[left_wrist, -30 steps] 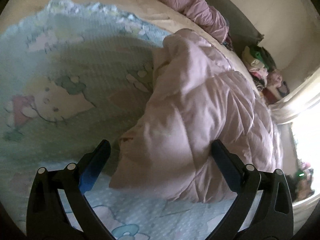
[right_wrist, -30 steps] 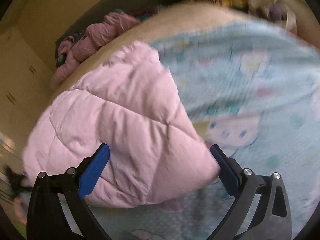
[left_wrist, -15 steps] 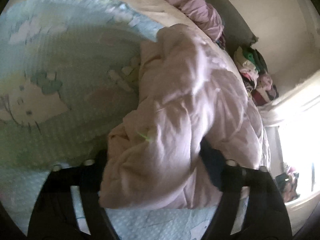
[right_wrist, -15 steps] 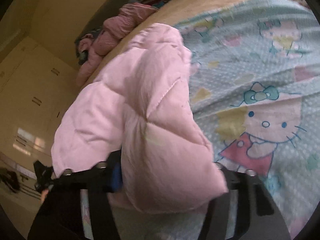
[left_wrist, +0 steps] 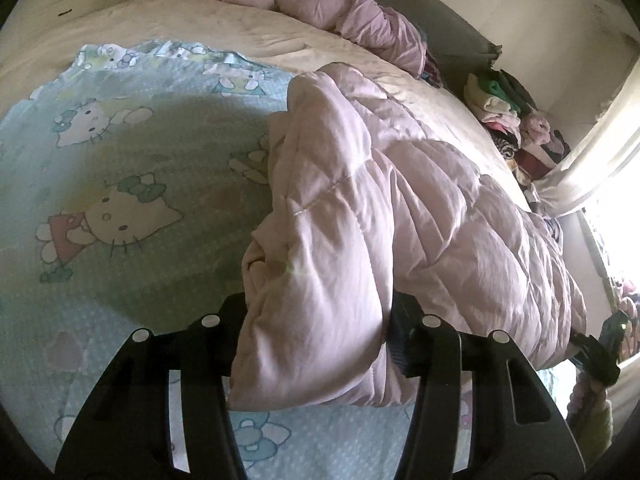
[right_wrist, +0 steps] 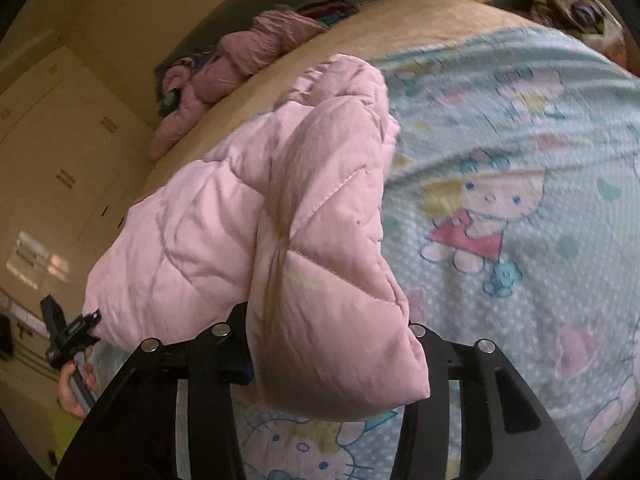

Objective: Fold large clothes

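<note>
Losing sight of my fingertips, I am watching the pink quilted coat (left_wrist: 360, 216) bury both grippers' pads. My left gripper (left_wrist: 316, 320) and right gripper (right_wrist: 328, 336), spread wide a second ago, are closing, each pinching one bunched coat corner above the cartoon-cat sheet (left_wrist: 120, 184). One coat, two grips.

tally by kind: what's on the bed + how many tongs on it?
Pink quilted jacket held at the near edge: 1
Darker pink puffy garment at the far edge: 1
Cartoon-print blue blanket: 1
Tongs, both closing on the jacket: 2, left and right
Total: 5
</note>
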Available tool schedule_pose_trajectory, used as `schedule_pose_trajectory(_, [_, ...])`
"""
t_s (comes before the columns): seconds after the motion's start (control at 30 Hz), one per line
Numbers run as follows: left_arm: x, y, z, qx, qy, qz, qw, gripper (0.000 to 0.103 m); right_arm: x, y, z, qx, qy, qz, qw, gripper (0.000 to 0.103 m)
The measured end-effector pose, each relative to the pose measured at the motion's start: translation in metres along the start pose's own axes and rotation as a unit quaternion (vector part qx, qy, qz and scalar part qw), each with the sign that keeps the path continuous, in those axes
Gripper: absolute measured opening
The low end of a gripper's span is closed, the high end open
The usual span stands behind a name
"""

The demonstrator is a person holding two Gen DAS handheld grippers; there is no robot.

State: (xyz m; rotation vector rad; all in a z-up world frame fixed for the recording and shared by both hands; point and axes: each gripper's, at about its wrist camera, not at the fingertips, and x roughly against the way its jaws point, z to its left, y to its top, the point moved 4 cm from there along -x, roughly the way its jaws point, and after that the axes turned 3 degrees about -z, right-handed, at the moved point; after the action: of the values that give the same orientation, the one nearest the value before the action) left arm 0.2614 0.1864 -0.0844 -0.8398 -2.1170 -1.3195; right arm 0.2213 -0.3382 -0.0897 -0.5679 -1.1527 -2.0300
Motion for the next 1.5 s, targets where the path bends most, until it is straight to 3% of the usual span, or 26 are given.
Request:
schedule_pose_trajectory(0.1, [-0.001,0.000,-0.002,0.002,0.000,0.001,1.0000,0.044,-0.005,-0.001,0.000,-0.001,-0.022,0.002,1.000,0.048])
schedule_pose_trajectory(0.37, [-0.001,0.000,-0.003,0.000,0.001,0.001,1.0000,0.044,-0.007,0.001,0.001,-0.003,-0.080,-0.005,0.997,0.077])
schedule_pose_trajectory(0.53, [0.000,0.000,-0.004,0.001,0.000,0.001,1.0000,0.045,0.001,-0.002,0.003,-0.003,-0.106,-0.014,0.994,0.085])
schedule_pose_trajectory(0.9, [0.012,-0.008,-0.001,-0.004,-0.004,0.002,1.0000,0.053,0.032,-0.001,0.019,0.023,-0.132,-0.045,0.990,0.093])
schedule_pose_trajectory(1.0, [0.022,-0.008,0.000,-0.011,0.005,-0.002,0.9999,0.062,0.043,-0.003,0.029,0.031,-0.134,-0.058,0.989,0.097])
schedule_pose_trajectory(1.1, [0.041,-0.007,-0.001,-0.024,0.011,-0.023,0.9994,0.069,0.059,-0.008,0.043,0.044,-0.131,-0.078,0.987,0.099])
schedule_pose_trajectory(1.27, [0.088,-0.005,-0.012,-0.064,0.024,-0.068,0.9954,0.093,0.089,-0.022,0.085,0.093,-0.123,-0.108,0.982,0.099])
schedule_pose_trajectory(1.5, [0.151,-0.016,-0.039,-0.104,0.041,-0.114,0.9871,0.094,0.129,-0.056,0.137,0.132,-0.091,-0.148,0.976,0.099])
